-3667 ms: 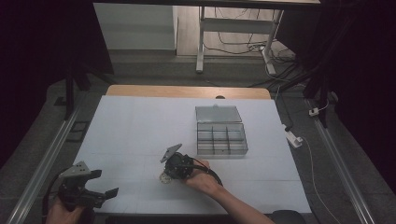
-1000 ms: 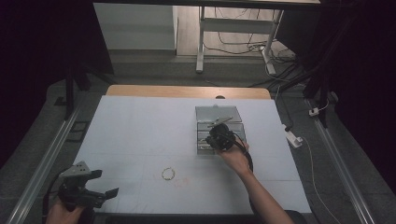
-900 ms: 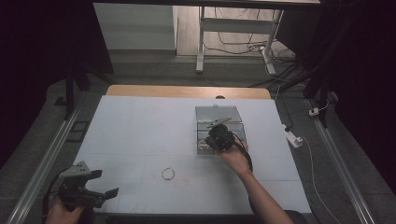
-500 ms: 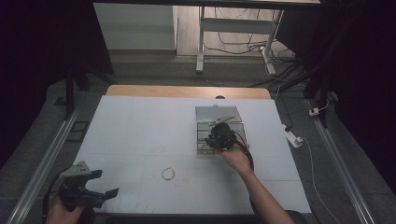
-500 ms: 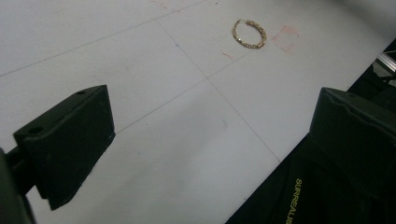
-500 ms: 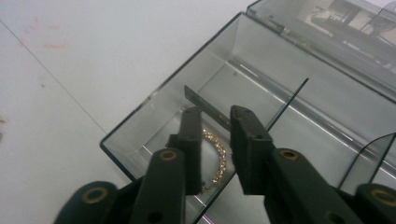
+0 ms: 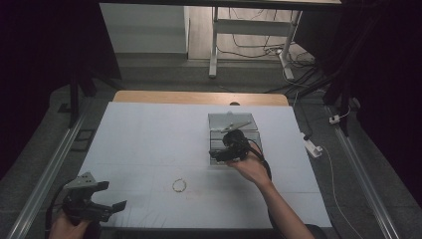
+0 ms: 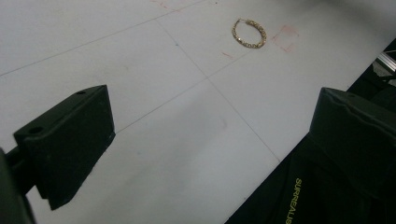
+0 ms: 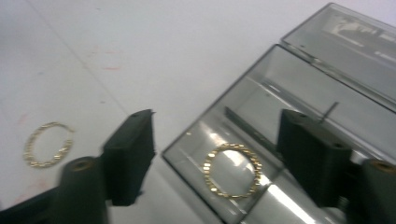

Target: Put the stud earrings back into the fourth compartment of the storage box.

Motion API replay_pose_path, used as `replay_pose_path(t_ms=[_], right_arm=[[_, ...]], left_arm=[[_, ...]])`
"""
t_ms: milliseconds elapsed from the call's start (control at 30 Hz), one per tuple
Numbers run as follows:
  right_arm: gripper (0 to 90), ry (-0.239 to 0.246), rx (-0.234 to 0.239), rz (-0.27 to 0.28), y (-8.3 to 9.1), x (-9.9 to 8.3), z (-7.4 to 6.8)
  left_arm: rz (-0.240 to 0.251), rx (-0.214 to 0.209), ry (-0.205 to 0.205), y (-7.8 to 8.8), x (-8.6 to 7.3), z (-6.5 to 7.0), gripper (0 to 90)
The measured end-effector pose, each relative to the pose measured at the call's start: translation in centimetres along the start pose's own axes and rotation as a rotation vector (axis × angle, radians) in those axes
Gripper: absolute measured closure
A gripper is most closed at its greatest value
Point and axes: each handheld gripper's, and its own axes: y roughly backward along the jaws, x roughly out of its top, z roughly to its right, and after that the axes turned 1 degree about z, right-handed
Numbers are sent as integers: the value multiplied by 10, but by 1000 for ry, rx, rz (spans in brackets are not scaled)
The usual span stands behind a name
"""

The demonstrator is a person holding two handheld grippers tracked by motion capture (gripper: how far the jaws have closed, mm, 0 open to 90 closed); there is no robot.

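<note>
right claw (image 9: pixel 215 163): jaws just opening, apart, nothing clamped, over the clear compartment box (image 7: pixel 234 135) at 2 o'clock on the white bench (image 7: pixel 149 139). one gold hoop earring (image 9: pixel 232 170) lies in a near corner compartment. second gold hoop earring (image 7: pixel 179 185) lies on the bench at 6 o'clock; left claw (image 8: pixel 205 154) apart, empty, at 7 o'clock.

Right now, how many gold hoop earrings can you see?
2. One gold hoop earring lies in a compartment of the clear box, between the open right tongs. The other hoop lies on the white table. More could be hidden in other compartments.
</note>
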Motion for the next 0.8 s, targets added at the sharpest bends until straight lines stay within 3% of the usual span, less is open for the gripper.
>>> replay_pose_path(t_ms=[233, 467, 800], right_arm=[[8, 40, 58, -17, 3, 0, -15], [0, 76, 117, -3, 2, 1, -31], [0, 149, 182, -34, -8, -2, -63]], left_arm=[[-1, 1, 2, 0, 0, 0, 0], [-1, -1, 1, 0, 0, 0, 0], [-3, -2, 2, 0, 0, 0, 0]])
